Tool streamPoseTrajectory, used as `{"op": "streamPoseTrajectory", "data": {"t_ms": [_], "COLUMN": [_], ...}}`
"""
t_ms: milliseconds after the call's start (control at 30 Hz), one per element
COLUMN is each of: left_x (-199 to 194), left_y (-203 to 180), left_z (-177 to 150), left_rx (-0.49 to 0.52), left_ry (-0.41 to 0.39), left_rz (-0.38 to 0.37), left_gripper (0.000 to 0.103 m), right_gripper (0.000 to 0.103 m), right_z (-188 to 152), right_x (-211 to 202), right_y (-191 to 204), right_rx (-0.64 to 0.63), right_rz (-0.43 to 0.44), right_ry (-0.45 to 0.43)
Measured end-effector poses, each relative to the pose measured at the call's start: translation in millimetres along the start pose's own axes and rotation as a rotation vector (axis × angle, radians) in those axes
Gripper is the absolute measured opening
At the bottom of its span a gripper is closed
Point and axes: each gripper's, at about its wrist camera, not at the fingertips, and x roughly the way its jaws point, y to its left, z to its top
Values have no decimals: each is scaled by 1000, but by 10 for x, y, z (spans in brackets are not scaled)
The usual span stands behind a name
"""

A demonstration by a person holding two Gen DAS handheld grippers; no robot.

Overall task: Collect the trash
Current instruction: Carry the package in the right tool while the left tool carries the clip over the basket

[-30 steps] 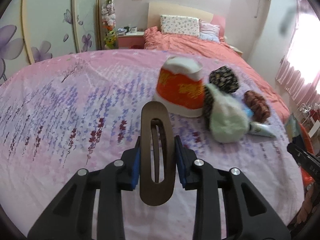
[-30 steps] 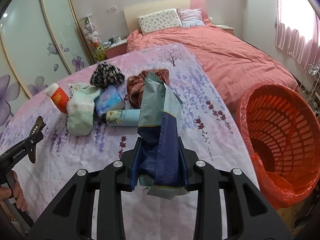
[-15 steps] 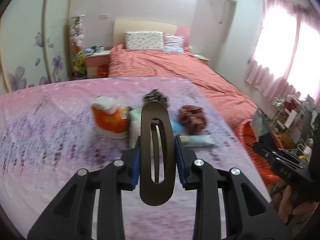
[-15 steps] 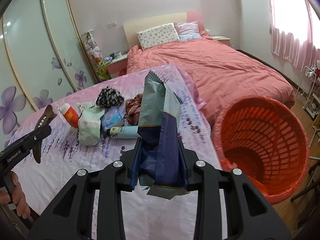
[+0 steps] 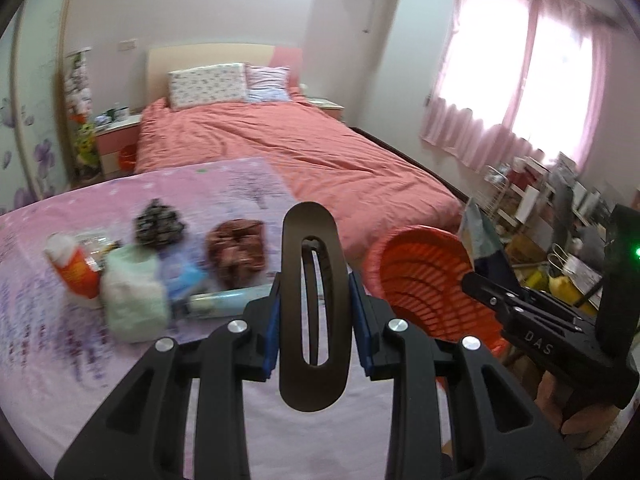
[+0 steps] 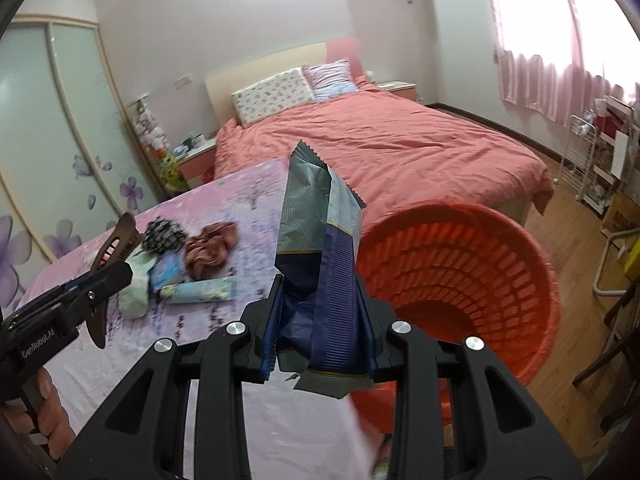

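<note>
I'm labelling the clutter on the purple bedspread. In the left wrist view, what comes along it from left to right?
Orange-and-white bottle → pale green fluffy bundle → light blue packet → reddish-brown scrunchie → brown oval hair clip in the left gripper → orange plastic basket.

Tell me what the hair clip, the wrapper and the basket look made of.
Hair clip: likely hard plastic, dark brown, smooth with a dull sheen.
Wrapper: thin printed foil or plastic film; it creases and has a zigzag-cut top edge.
Basket: moulded orange plastic, lattice wall of small slots.
</note>
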Motion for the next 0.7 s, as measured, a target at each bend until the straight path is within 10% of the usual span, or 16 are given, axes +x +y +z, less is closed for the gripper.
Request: {"op": "streamPoseTrajectory", "data": {"t_ms": [533, 700], "left_x": [1021, 1342], "left_y": [-1107, -1208], "left_z": [75, 48], "left_rx": [125, 136], "left_ry": [105, 148], "left_rz": [-170, -156], "left_gripper": [30, 31], "right_gripper": [34, 49], "right_z": [98, 74], "right_x": [180, 338], "right_y": [-904, -1032], "right_rx": [150, 178], "right_rz": [-55, -67], "right_ry": [-5, 23]}}
